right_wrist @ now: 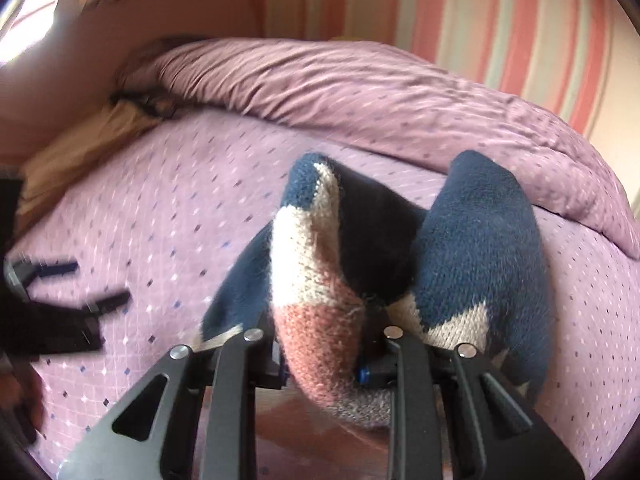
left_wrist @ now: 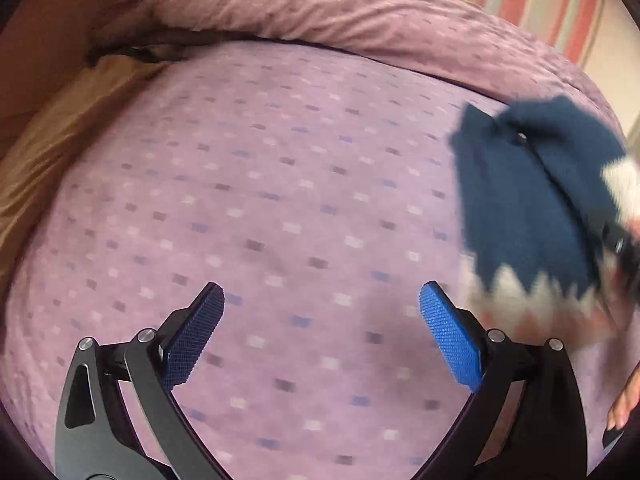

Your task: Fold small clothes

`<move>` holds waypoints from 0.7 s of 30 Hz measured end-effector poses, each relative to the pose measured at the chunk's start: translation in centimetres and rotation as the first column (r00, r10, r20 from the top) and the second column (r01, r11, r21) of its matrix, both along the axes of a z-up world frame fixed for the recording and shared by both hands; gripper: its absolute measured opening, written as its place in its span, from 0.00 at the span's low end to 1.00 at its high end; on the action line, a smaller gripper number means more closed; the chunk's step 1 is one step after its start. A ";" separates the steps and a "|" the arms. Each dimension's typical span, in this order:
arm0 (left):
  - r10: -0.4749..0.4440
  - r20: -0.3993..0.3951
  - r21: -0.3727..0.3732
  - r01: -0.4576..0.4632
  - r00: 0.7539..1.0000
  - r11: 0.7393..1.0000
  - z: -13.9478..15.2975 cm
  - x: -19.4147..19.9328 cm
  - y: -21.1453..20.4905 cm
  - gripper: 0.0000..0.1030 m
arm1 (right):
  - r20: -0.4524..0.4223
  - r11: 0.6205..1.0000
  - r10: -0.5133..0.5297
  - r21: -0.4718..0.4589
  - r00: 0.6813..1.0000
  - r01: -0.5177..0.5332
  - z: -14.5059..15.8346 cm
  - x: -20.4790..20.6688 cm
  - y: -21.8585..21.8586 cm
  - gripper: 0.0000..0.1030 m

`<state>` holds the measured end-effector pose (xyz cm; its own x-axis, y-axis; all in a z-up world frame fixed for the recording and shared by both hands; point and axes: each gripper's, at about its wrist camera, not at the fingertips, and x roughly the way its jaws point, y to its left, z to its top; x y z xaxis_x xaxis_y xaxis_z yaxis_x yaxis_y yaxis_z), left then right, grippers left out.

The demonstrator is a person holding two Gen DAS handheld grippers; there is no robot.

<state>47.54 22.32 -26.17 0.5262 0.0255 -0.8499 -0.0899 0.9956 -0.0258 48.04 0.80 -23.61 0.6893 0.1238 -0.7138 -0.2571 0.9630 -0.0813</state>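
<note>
- Bed (left_wrist: 280, 184): a mauve cover with small square flecks lies below both tools; a rumpled duvet (right_wrist: 360, 92) in the same cloth is heaped along the far side, ahead of both sets of fingers.
- Knitted garment (right_wrist: 472, 248): dark blue wool with cream zigzag and a pink band, bunched and lifted off the cover. Its pink end sits between the right tool's fingers; two blue lobes rise away from the tool, up and forward. It is too crumpled to tell a long axis.
- Right gripper (right_wrist: 324, 356): jaws drawn close and pinching the pink-and-cream end of the garment; the pads are buried in wool. It tilts downward toward the bed.
- Left gripper (left_wrist: 322, 332): jaws spread wide, nothing between the blue pads (left_wrist: 450, 344), bare cover beneath. It angles steeply down; contact with the cover cannot be told.
- Relation: in the left wrist view the garment hangs to the right of the left tool and ahead of it, blurred, not touching it.
- A person's fingers (left_wrist: 624, 404) show at the right edge, beside the left tool's right finger.
</note>
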 end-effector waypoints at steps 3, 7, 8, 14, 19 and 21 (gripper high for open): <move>0.019 0.017 0.004 -0.019 1.000 1.000 0.3 -0.1 2.4 0.95 | -0.015 0.997 0.040 -0.071 0.999 -0.041 -1.3 0.0 2.7 0.24; 0.057 0.021 0.008 -0.058 0.998 0.998 0.0 0.0 5.2 0.95 | -0.064 0.977 0.087 -0.189 0.994 -0.098 -4.9 -0.3 5.6 0.24; 0.068 0.019 0.003 -0.069 0.997 0.998 -0.1 0.0 5.8 0.95 | -0.070 0.970 0.099 -0.214 0.993 -0.112 -6.0 -0.5 6.0 0.25; 0.078 -0.005 -0.051 -0.078 0.997 0.996 0.0 0.2 6.6 0.96 | -0.087 0.952 0.142 -0.262 0.986 -0.160 -5.9 -0.6 6.1 0.50; 0.046 -0.004 -0.048 -0.046 0.999 0.998 2.3 1.6 5.2 0.97 | -0.096 0.955 0.261 -0.120 0.960 -0.272 -2.4 -2.4 4.7 0.81; 0.019 0.002 -0.050 -0.019 1.000 0.999 3.6 2.5 4.2 0.97 | -0.081 0.957 0.273 -0.077 0.959 -0.279 -0.5 -3.2 3.5 0.81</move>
<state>50.02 26.49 -22.59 0.5281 -0.0073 -0.8492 -0.1084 0.9912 -0.0759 44.83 4.32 -24.14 0.5861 0.2380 -0.7745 -0.5197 0.8438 -0.1340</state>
